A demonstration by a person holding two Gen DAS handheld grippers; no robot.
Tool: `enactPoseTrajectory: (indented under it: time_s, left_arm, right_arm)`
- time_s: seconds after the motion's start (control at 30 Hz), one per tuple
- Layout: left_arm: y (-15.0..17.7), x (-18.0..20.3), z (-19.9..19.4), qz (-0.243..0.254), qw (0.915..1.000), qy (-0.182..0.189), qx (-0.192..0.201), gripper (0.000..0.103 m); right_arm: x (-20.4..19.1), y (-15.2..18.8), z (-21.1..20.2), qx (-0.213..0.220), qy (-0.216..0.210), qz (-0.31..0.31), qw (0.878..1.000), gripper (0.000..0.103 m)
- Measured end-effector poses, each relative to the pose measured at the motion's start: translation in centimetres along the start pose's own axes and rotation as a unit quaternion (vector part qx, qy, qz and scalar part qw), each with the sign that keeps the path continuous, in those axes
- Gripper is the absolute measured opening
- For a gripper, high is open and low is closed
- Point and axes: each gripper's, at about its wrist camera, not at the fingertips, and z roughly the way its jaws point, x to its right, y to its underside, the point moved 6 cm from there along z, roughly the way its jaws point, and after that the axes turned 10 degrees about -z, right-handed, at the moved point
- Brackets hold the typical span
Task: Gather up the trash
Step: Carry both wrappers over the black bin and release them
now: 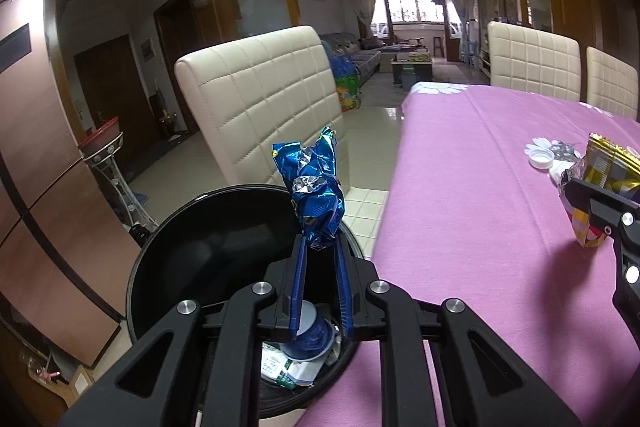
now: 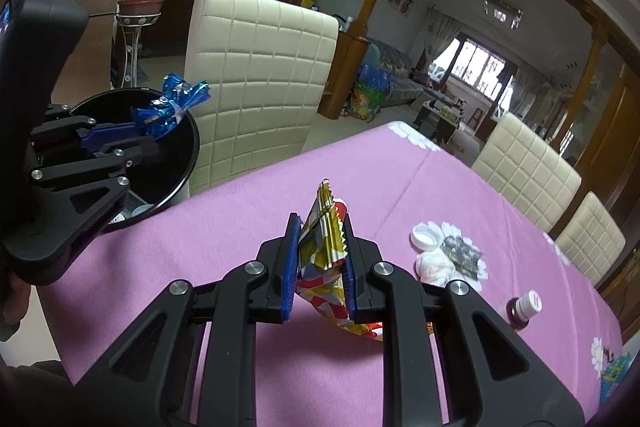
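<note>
While left gripper (image 1: 320, 247) clamps blue wrapper (image 1: 316, 183) over bin (image 1: 160, 247), right gripper (image 2: 320, 259) clamps gold wrapper (image 2: 324, 243): light, crinkly foil, likely slippery; pinch mid-body.

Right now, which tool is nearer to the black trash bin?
Left. The left tool hangs over the black trash bin with a blue wrapper; the right tool is above the table.

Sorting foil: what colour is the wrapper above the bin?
Blue with silver, the crumpled wrapper; clearest in the left wrist view.
</note>
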Motion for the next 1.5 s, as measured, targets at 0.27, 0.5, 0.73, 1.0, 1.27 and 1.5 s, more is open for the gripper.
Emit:
enactPoseTrajectory:
  time_s: [0.27,0.5,0.73,1.0,1.27,1.5]
  left_arm:
    - [-0.4,-2.4,-0.4,-0.020,0.9995,-0.021,0.009,0.015]
    - [0.0,-4.5,0.3,-0.033,0.9987,-0.039,0.001,0.015]
    - [0.5,-6.5,1.1,-0.050,0.9976,-0.046,-0.012,0.015]
    - [0.7,-8.0,1.5,-0.064,0.9966,-0.048,-0.020,0.015]
    - [0.6,-8.8,1.4,-0.069,0.9958,-0.059,-0.015,0.015]
    - [0.8,-8.8,1.5,-0.069,0.9959,-0.054,-0.022,0.016]
  right_arm:
    - [-1.4,-2.5,-0.6,0.039,0.003,-0.026,0.999,0.019]
    - [-3.6,-4.0,-0.2,0.051,-0.014,-0.046,0.998,0.019]
    - [-5.5,-5.1,0.4,0.056,-0.028,-0.061,0.996,0.019]
    - [-6.8,-6.1,0.0,0.067,-0.031,-0.074,0.995,0.019]
    - [-7.0,-6.5,0.0,0.070,-0.033,-0.075,0.994,0.019]
    - [-7.1,-6.5,-0.4,0.077,-0.036,-0.078,0.993,0.019]
